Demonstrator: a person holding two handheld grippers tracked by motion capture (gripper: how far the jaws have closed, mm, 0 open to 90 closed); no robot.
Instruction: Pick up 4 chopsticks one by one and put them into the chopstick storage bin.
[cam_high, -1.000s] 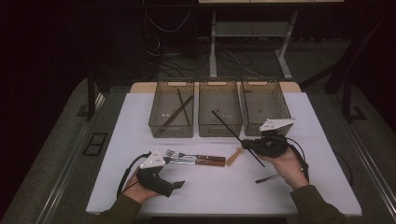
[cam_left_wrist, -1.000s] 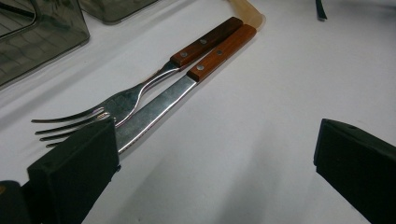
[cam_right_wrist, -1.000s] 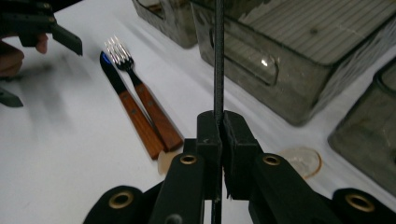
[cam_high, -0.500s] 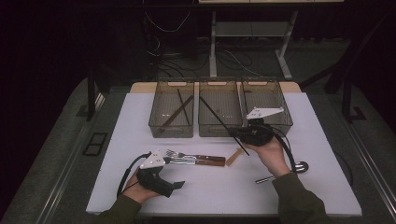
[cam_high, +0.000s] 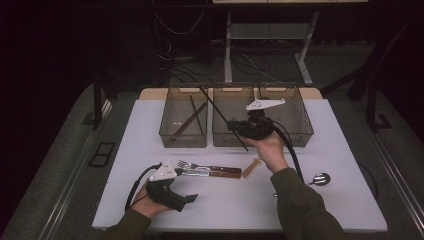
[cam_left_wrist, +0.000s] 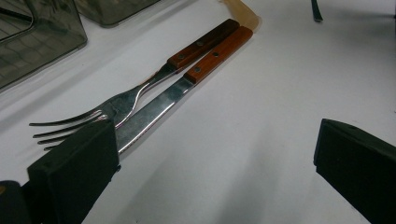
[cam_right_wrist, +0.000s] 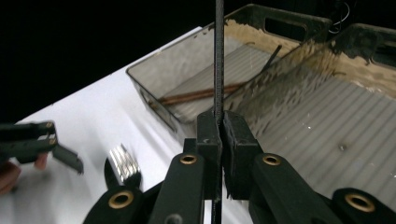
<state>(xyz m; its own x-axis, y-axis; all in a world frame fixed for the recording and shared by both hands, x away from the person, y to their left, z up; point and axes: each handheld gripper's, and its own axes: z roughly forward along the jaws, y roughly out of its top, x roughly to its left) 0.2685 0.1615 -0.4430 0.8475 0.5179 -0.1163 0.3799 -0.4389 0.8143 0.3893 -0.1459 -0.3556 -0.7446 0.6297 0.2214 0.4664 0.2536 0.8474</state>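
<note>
A white table (cam_high: 320, 200) stands in a dark room, with three smoky clear plastic bins in a row at its far side. At the near left, the left gripper (cam_high: 186, 199) rests low on the table with its jaws wide apart, holding nothing. Just beside its left jaw lie a wooden-handled steel fork (cam_left_wrist: 140, 95) and a wooden-handled steel knife (cam_left_wrist: 173, 95), side by side and touching. The leftmost bin (cam_high: 170, 132) holds a brown stick and a dark one. Further right, the right gripper (cam_high: 231, 125) hangs over the middle bin (cam_high: 222, 139), jaws clamped on a thin black chopstick (cam_high: 215, 107) that slants up toward the leftmost bin. A round metal spoon (cam_high: 319, 178) lies at the table's right.
</note>
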